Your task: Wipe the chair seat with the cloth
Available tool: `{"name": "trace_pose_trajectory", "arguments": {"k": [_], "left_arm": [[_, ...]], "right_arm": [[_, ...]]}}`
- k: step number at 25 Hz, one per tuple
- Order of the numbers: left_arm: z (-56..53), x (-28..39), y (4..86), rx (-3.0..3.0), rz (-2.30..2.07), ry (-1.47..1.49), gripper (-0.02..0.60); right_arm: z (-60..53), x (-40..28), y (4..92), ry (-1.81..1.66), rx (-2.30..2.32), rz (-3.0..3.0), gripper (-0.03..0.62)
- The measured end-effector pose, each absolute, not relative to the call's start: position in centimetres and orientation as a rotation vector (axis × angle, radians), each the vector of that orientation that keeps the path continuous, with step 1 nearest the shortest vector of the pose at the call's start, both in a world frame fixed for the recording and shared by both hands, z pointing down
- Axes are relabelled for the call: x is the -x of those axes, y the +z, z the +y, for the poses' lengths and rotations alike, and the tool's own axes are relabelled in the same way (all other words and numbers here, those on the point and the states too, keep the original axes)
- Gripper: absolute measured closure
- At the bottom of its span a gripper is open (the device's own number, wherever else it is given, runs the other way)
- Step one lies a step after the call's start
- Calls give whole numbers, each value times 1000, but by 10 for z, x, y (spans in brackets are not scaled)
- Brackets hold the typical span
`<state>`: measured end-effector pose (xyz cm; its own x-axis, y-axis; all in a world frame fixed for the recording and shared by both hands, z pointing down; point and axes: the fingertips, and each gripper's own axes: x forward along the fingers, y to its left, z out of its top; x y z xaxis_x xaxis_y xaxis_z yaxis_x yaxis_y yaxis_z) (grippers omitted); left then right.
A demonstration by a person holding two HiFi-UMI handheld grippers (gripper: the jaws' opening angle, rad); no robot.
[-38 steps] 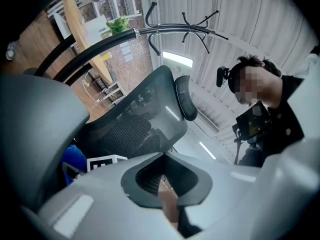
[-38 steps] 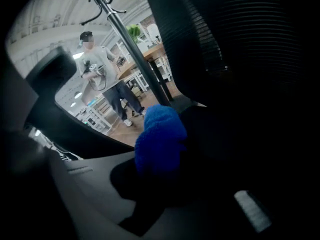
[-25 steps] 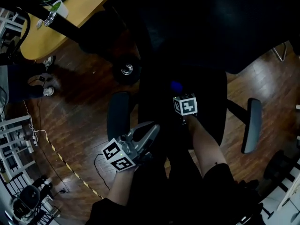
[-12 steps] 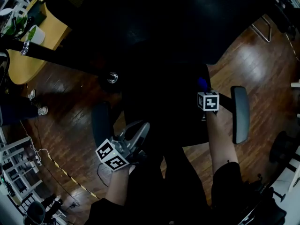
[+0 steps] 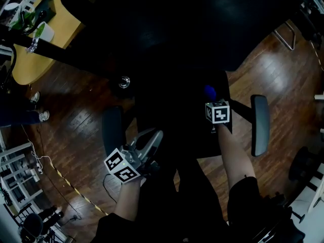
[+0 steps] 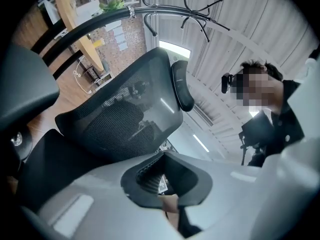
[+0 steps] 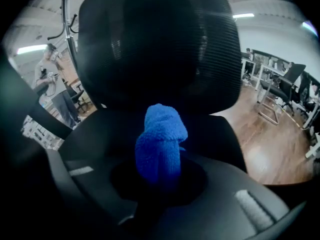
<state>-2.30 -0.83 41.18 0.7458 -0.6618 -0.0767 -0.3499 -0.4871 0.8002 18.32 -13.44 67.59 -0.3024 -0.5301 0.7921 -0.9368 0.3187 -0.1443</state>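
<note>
Blue cloth (image 7: 160, 144) gripped by right tool (image 7: 160, 180) over chair seat (image 7: 220, 136).

I see a small blue cloth (image 7: 160, 143). It is soft and fuzzy, bunched up into a thick roll. It stands up out of the jaws of the right gripper (image 7: 159, 178), which squeeze its lower end. The chair seat (image 7: 220, 134) is black, wide and flat, and it lies right under the cloth. From the head view, the cloth (image 5: 209, 91) is over the right side of the seat (image 5: 172, 116), near the back. I can't tell if the cloth touches the seat.
</note>
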Motion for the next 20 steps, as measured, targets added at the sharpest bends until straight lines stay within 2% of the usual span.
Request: {"name": "trace_pose_trajectory", "arguments": {"k": [13,17,20], "left_arm": [[18,67,401,-2083,-863,-582,589],[23,81,400,-2082,-884,-598,589],[28,82,400,-2088,-880,-597,589]], "right_arm": [[-36,116,667,1011,-556,-2274,557],[-16,141,661,962,-513,-2253,557],[-16,128,669,943,-560,-2268,558]]}}
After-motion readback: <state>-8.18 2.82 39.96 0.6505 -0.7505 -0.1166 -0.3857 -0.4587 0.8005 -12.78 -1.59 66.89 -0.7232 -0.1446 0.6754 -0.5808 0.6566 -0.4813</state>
